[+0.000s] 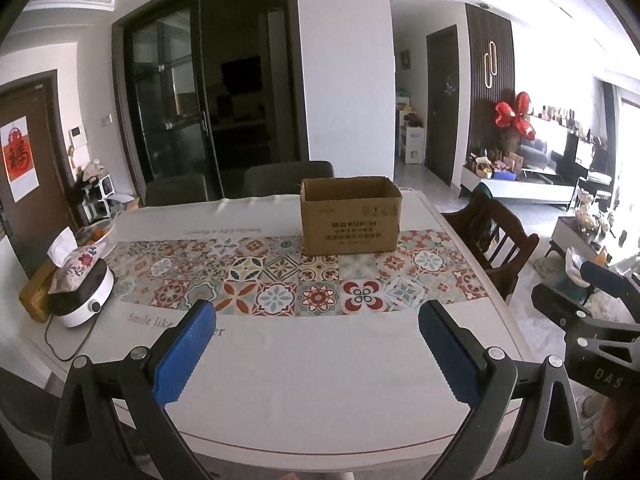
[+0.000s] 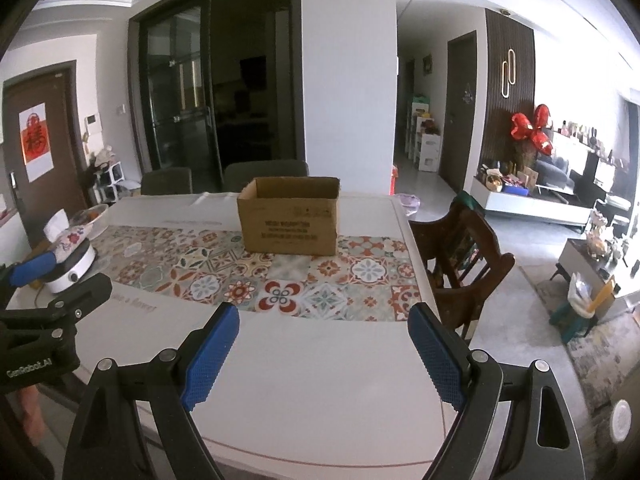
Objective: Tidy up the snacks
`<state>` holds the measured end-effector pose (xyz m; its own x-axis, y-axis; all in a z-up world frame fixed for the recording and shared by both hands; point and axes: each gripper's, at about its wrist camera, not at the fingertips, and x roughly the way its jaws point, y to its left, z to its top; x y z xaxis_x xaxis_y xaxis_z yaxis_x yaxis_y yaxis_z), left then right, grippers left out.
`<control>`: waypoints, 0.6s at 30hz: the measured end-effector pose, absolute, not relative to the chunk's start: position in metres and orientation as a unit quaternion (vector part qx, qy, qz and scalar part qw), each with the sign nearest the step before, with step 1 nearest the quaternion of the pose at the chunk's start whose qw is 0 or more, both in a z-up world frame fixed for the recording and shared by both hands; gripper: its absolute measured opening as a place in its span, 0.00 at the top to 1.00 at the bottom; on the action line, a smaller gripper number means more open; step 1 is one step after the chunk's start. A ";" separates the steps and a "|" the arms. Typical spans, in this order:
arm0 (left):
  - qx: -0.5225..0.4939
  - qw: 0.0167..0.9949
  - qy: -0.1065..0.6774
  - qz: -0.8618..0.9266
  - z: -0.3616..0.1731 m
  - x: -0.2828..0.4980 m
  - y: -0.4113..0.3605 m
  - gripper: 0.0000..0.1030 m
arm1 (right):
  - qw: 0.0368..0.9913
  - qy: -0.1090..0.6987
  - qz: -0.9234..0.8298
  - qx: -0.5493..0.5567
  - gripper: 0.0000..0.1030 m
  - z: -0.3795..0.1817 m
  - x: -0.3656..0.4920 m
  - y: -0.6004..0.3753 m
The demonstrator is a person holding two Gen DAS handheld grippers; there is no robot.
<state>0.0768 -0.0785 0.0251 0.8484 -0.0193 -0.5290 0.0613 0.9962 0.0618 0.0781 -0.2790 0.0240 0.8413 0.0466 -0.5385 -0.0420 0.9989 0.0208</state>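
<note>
An open brown cardboard box [image 1: 350,216] stands on the far side of the table [image 1: 300,380], on the patterned tile runner; it also shows in the right wrist view [image 2: 290,216]. Its inside is hidden. No snacks show in either view. My left gripper [image 1: 318,320] is open and empty, above the near white part of the table. My right gripper [image 2: 322,322] is open and empty, also over the near table. Each gripper shows at the edge of the other's view.
A white round cooker [image 1: 86,294] with a floral tissue pouch [image 1: 76,266] on it sits at the table's left, a fruit bowl [image 1: 96,234] behind. Dark chairs [image 1: 288,178] stand at the far side; a wooden chair [image 1: 494,236] at the right edge.
</note>
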 end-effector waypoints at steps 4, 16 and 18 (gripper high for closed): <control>0.037 0.961 0.273 -0.022 0.025 0.073 -0.079 0.00 | 0.960 0.277 0.026 0.003 0.16 0.024 0.069 -0.277; 0.035 0.963 0.268 -0.018 0.027 0.055 -0.076 0.00 | 0.961 0.273 0.033 0.004 0.16 0.026 0.054 -0.270; 0.035 0.963 0.267 -0.018 0.028 0.052 -0.075 0.00 | 0.961 0.273 0.034 0.004 0.16 0.026 0.053 -0.269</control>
